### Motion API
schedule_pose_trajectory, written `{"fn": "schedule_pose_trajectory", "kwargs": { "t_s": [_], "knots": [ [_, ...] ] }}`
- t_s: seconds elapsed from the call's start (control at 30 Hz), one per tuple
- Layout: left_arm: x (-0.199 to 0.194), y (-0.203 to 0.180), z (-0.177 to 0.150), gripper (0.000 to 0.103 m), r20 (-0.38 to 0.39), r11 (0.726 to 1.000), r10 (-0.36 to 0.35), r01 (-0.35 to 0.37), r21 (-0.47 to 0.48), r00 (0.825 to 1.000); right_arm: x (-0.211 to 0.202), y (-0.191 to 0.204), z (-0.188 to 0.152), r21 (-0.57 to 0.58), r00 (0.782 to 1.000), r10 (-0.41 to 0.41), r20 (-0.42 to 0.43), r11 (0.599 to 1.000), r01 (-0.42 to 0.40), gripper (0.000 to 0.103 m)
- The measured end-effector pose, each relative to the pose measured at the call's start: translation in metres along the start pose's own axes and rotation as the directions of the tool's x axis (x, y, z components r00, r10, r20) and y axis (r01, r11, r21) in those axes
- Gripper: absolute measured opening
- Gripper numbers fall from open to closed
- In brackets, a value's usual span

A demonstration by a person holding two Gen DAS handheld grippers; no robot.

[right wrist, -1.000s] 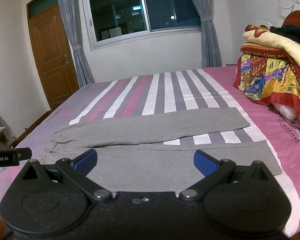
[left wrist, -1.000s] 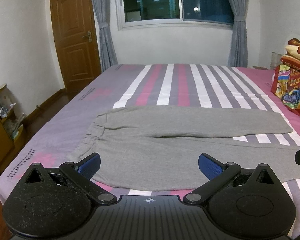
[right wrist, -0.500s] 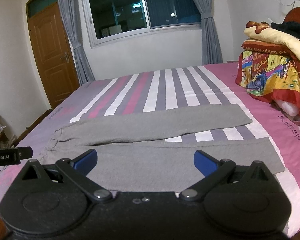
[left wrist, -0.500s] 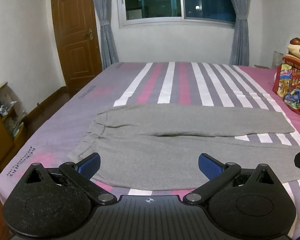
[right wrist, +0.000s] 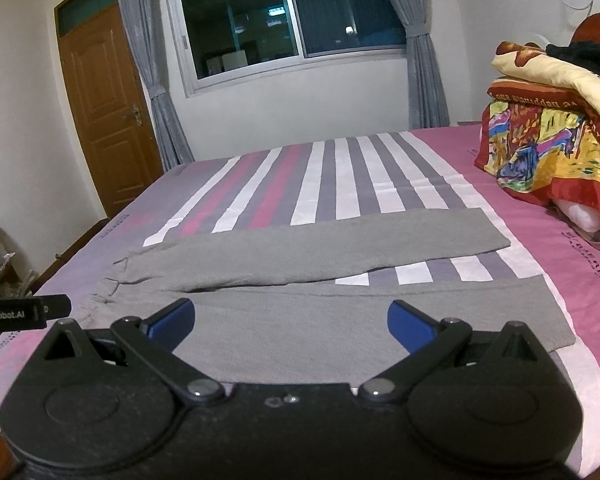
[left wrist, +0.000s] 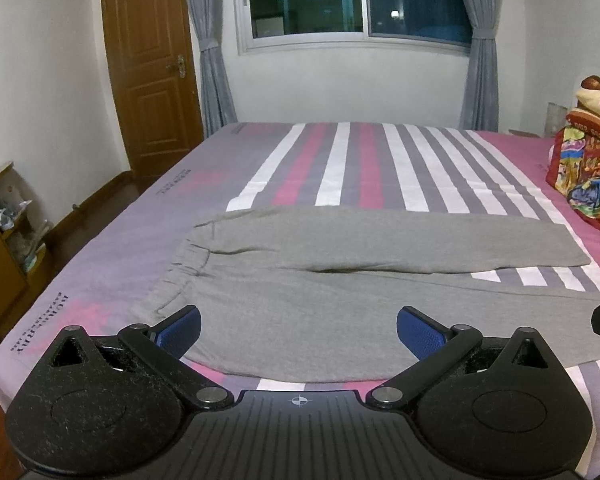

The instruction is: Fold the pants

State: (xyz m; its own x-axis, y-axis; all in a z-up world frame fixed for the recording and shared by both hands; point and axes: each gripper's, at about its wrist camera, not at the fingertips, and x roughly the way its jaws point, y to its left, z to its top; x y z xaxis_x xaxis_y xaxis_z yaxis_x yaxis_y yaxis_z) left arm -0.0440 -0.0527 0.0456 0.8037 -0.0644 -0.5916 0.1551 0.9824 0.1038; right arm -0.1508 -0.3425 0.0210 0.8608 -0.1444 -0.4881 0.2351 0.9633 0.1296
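Note:
Grey pants (left wrist: 340, 276) lie flat across the striped bed, waistband at the left, both legs stretched to the right and slightly apart. They also show in the right wrist view (right wrist: 300, 280). My left gripper (left wrist: 299, 328) is open and empty, hovering over the near leg close to the waistband end. My right gripper (right wrist: 291, 320) is open and empty, over the near leg further right. Each gripper's edge peeks into the other's view.
The bed sheet (left wrist: 340, 168) has pink, white and grey stripes. A pile of colourful blankets (right wrist: 552, 132) sits at the right of the bed. A wooden shelf (left wrist: 0, 240) stands on the floor at left, a door (left wrist: 148, 72) behind it.
Both grippers have shifted slightly forward and up over the bed. The pants have not moved, and both grippers stay open.

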Motion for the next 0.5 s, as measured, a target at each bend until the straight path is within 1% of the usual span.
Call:
{"fn": "schedule_pose_trajectory", "kwargs": {
  "t_s": [0.23,0.43,0.5],
  "knots": [
    [0.007,0.002,0.002,0.103,0.005,1.000,0.010,-0.010,0.001,1.000,0.004,0.005,0.003,-0.035,1.000,0.016,0.021,0.999,-0.015,0.103],
    [0.020,0.010,0.008,0.103,0.000,1.000,0.026,-0.026,-0.006,1.000,0.011,0.010,0.007,-0.048,0.998,0.049,0.032,0.998,-0.048,0.103],
    [0.024,0.015,0.011,0.103,-0.002,1.000,0.015,-0.015,-0.023,1.000,0.014,0.011,0.009,-0.049,0.997,0.067,0.036,0.997,-0.065,0.103]
  ]
}}
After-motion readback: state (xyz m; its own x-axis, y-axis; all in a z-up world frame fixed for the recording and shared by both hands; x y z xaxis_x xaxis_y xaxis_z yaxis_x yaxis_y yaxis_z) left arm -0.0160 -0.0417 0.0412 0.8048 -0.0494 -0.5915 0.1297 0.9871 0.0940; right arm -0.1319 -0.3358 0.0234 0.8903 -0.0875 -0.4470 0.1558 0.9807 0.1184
